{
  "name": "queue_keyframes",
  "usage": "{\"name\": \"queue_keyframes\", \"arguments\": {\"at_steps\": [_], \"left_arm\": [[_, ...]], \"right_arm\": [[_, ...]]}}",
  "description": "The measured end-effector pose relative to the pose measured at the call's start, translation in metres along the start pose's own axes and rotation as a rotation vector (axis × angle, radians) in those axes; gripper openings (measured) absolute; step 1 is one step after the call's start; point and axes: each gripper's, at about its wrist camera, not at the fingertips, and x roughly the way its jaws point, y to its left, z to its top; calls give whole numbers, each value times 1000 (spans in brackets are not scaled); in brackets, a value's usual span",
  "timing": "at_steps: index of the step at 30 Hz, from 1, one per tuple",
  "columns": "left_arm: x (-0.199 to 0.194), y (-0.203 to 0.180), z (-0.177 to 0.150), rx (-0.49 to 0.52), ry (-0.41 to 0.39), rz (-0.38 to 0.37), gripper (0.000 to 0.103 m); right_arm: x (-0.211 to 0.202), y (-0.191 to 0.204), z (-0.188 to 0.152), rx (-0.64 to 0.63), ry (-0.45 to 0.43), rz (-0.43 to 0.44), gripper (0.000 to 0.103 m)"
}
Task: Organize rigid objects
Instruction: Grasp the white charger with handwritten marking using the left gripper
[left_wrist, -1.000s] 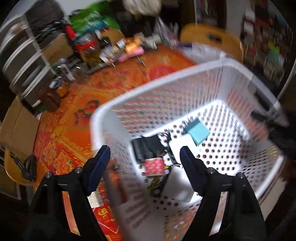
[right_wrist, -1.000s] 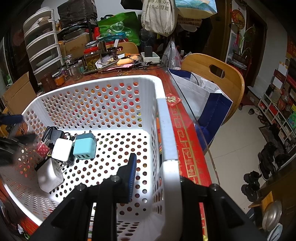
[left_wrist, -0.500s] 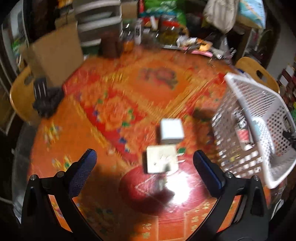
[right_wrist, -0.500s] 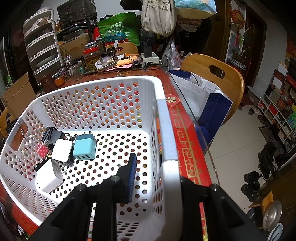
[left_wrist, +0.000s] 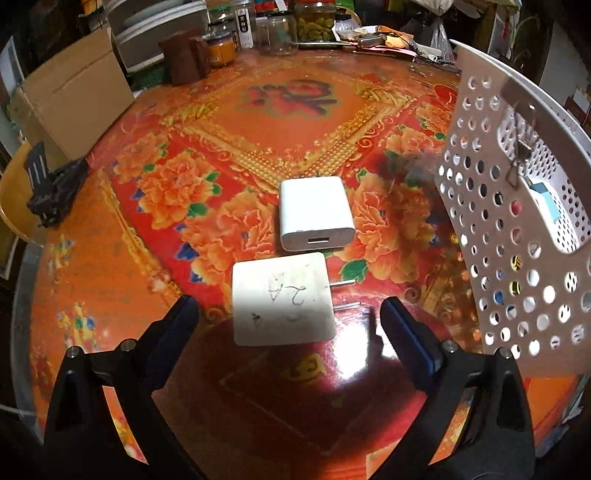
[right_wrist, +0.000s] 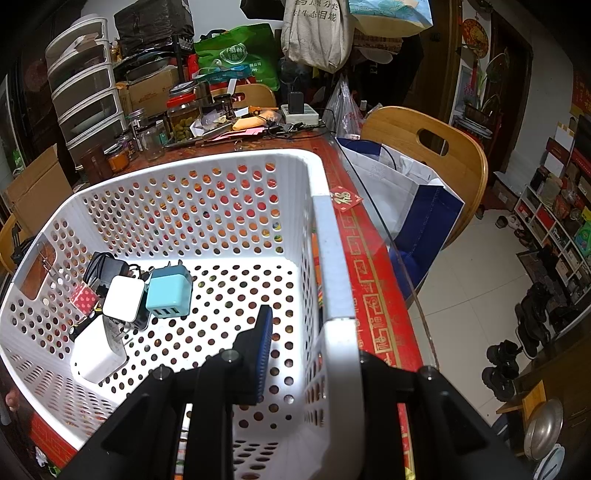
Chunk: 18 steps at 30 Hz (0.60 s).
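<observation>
Swung my left gripper (left_wrist: 288, 317) off the white perforated plastic basket (left_wrist: 517, 229); jaws just widened, empty, over the flat white marked charger (left_wrist: 282, 302) mid-table. Next pickup. Right gripper (right_wrist: 310, 347) clamps the basket's rim.

Bare tablecloth (left_wrist: 110, 295) left of chargers (left_wrist: 282, 302), basket wall (left_wrist: 509, 258) blocking right

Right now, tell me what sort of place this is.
Most likely a lived-in home dining room. A round table with a floral red cloth under glass holds food jars, wooden chairs stand around it, and shoes sit on the tiled floor.
</observation>
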Motion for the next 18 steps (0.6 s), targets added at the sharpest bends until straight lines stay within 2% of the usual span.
{"name": "queue_keyframes", "arguments": {"at_steps": [5, 8, 11, 14, 17, 18], "left_arm": [[8, 6, 1, -31, 1, -26, 92], [8, 10, 1, -55, -7, -45, 81], [3, 10, 1, -52, -22, -48, 63], [0, 9, -2, -46, -29, -26, 63], [-9, 8, -5, -26, -62, 67, 63], [-14, 11, -5, -29, -82, 74, 63]], "right_arm": [[0, 0, 0, 0, 1, -1, 24], [0, 0, 0, 0, 0, 0, 24], [0, 0, 0, 1, 0, 1, 24], [0, 0, 0, 0, 0, 1, 24], [0, 0, 0, -1, 1, 0, 24], [0, 0, 0, 0, 1, -1, 24]]}}
